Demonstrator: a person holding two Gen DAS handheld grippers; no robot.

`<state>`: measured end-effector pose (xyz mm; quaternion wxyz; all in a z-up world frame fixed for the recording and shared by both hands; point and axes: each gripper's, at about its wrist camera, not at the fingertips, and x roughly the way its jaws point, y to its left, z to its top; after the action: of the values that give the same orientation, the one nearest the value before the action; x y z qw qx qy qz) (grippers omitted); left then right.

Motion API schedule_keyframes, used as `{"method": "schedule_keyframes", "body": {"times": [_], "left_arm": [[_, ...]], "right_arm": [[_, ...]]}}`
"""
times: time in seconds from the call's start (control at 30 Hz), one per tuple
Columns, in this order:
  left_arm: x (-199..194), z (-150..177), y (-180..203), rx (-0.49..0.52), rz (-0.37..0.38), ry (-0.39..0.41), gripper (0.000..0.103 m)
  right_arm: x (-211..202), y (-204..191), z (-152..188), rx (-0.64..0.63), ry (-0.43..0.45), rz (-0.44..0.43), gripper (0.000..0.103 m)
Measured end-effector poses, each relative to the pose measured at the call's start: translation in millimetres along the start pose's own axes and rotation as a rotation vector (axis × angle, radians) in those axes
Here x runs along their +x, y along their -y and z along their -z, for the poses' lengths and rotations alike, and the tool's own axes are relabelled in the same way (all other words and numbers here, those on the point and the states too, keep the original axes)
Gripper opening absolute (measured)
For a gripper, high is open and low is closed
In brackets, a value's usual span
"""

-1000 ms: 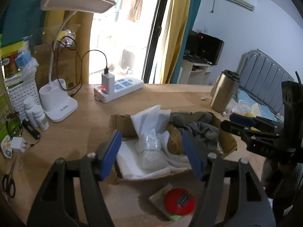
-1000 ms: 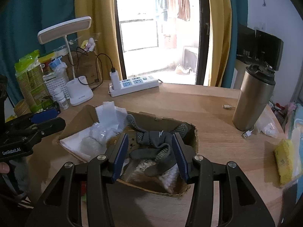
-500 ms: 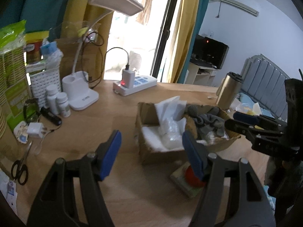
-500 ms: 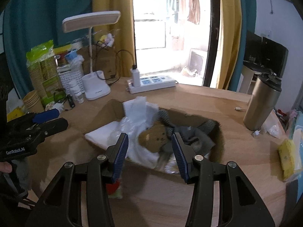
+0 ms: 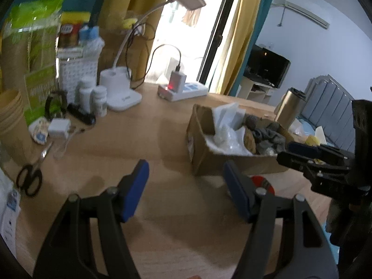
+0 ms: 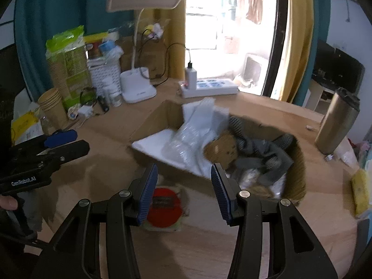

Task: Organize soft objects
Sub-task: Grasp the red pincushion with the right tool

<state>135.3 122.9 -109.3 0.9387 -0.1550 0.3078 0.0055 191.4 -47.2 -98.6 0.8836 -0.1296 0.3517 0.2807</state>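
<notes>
1 cardboard box (image 6: 148, 125), 1 plush bear (image 6: 222, 150), 2 pill bottles (image 5: 93, 96)

The light wooden tabletop (image 6: 267, 227) carries an open brown cardboard box (image 6: 151, 125), white desk lamp (image 6: 138, 90), white power strip (image 6: 209, 88) and steel tumbler (image 6: 337, 121).

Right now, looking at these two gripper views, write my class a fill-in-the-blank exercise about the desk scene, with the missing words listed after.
1. The brown teddy bear lies inside the cardboard ____.
2. Both the left gripper and the right gripper have their jaws ____.
3. The round disc lying on the desk in front of the box is ____ in colour.
4. The white desk lamp stands beside the power ____.

Missing words: box; open; red; strip
</notes>
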Motion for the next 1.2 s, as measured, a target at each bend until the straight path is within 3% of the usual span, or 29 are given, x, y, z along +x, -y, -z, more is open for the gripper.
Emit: {"method": "schedule_keyframes", "body": {"times": [0.17,0.73,0.83,0.9,0.97,1.2], "left_arm": [[-1,14,-2,-0.001,-0.004,-0.017,0.078],[6,53,17,-0.064,-0.009,-0.055,0.079],[10,55,26,-0.049,-0.016,-0.069,0.079],[12,56,34,-0.033,-0.021,-0.077,0.079],[16,57,40,-0.019,-0.028,-0.091,0.079],[31,56,66,0.025,-0.034,-0.127,0.079]], "right_arm": [[11,-9,13,0.002,-0.036,-0.028,0.059],[40,-5,42,-0.025,-0.107,-0.090,0.059],[42,0,47,-0.026,-0.110,-0.126,0.053],[37,2,49,-0.035,-0.088,-0.139,0.033],[31,3,51,-0.049,-0.067,-0.139,0.027],[16,21,59,-0.001,-0.020,-0.192,0.026]]}}
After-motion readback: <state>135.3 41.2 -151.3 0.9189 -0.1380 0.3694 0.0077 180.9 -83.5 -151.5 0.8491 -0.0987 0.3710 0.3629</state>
